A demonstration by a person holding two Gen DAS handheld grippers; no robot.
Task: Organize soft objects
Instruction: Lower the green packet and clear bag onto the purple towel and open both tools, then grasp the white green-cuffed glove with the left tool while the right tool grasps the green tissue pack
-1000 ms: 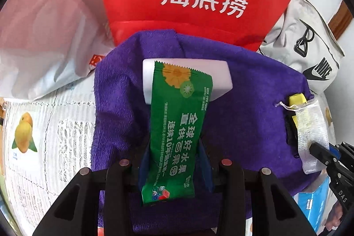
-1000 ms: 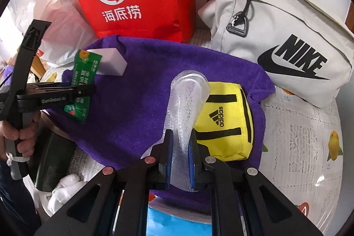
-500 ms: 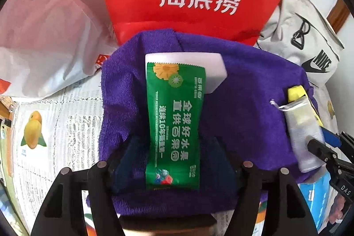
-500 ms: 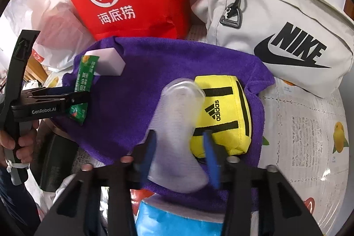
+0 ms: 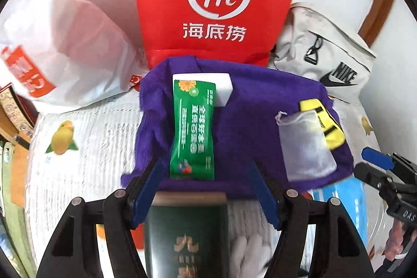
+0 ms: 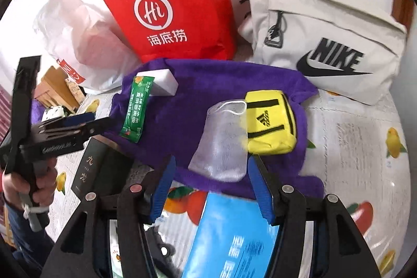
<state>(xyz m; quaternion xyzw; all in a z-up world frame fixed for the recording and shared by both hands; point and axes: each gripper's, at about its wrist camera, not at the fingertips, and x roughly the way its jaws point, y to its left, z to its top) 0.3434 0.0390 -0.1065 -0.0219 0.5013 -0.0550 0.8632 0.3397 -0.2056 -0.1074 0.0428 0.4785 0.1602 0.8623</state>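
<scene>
A purple towel (image 5: 250, 121) (image 6: 221, 85) lies spread on the table. On it lie a green snack packet (image 5: 192, 129) (image 6: 135, 108) leaning on a white foam block (image 5: 224, 87) (image 6: 161, 84), a sheer mesh pouch (image 5: 305, 145) (image 6: 221, 145), and a yellow Adidas pouch (image 5: 325, 124) (image 6: 268, 121). My left gripper (image 5: 206, 189) is open and empty, just in front of the packet's near end. My right gripper (image 6: 211, 186) is open and empty, just in front of the mesh pouch.
A red paper bag (image 5: 216, 4) (image 6: 174, 12), a white plastic bag (image 5: 65, 56) and a grey Nike bag (image 6: 328, 43) stand behind the towel. A dark green box (image 5: 185, 236) (image 6: 101, 168), white gloves (image 5: 247, 252) and a blue packet (image 6: 234, 236) lie in front.
Both grippers opened and let go: the left released the green packet, the right the mesh pouch. Both pulled back toward the table's near edge.
</scene>
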